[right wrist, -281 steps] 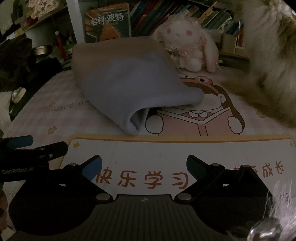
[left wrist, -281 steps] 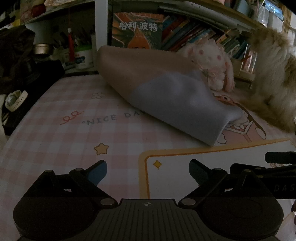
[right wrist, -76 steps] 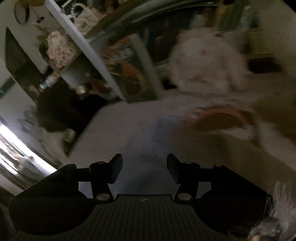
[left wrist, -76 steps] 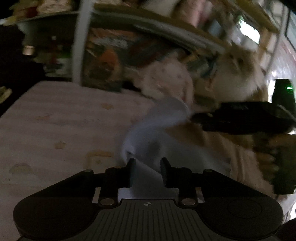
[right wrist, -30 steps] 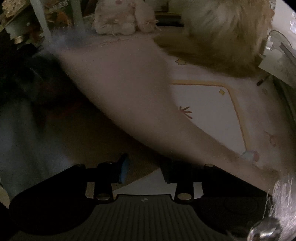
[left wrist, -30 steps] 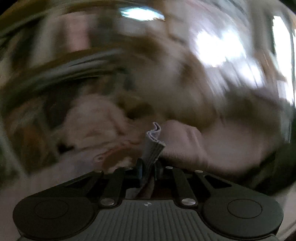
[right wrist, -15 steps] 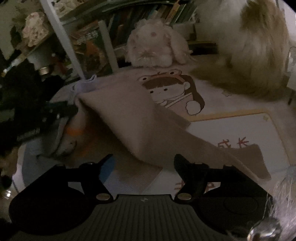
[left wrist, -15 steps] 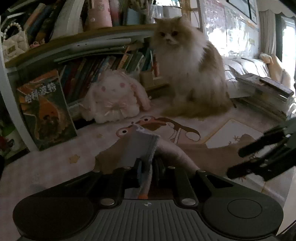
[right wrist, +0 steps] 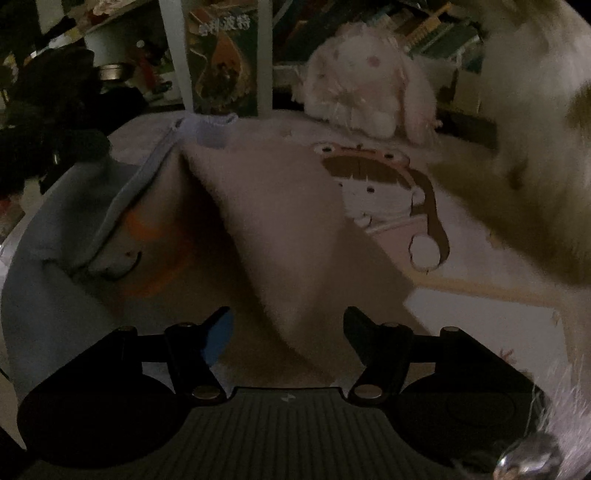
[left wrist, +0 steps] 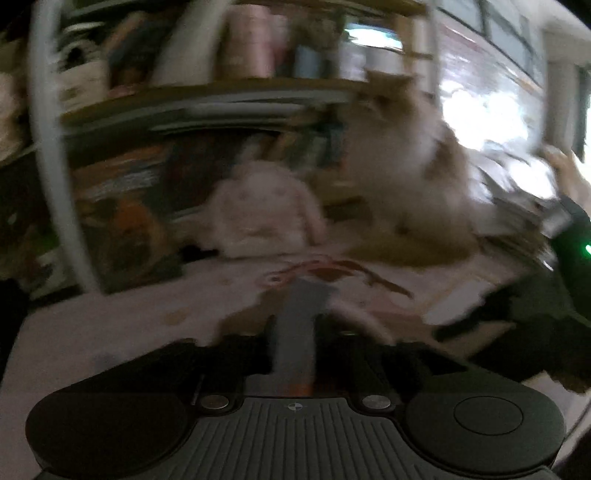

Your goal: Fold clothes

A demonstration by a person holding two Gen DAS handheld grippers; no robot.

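Clothes here meant one garment (right wrist: pixel 280 221), beige on the outside with a blue-grey lining and an orange print showing inside. It lay on the printed table mat (right wrist: pixel 480 321), partly folded over, with a blue-grey collar edge up near the far end of the mat.

Your right gripper (right wrist: pixel 288 332) sat low at the near edge of the garment. Its jaws stood fairly wide and were closing a little. A beige fold ran down between the fingers, but neither pad pressed on it as far as the right wrist view showed. One finger carried a blue pad (right wrist: pixel 218 339).

Your left gripper (left wrist: pixel 295 343) was harder to read, as the left wrist view was badly blurred. A grey strip of the garment (left wrist: pixel 301 317) stood between its fingers. The jaws were narrow and opening, and the cloth filled the gap between them. Whether the pads still pinched it could not be told through the blur.

Beyond the garment, a pink plush rabbit (right wrist: pixel 369 81) sat against the bookshelf (right wrist: pixel 436 29). A long-haired cat (right wrist: pixel 535 129) sat on the mat to the right of it. A book with an orange cover (right wrist: pixel 221 62) stood upright to the left of the rabbit. Your other gripper showed as a dark shape (left wrist: pixel 517 325) at the right edge of the left wrist view.
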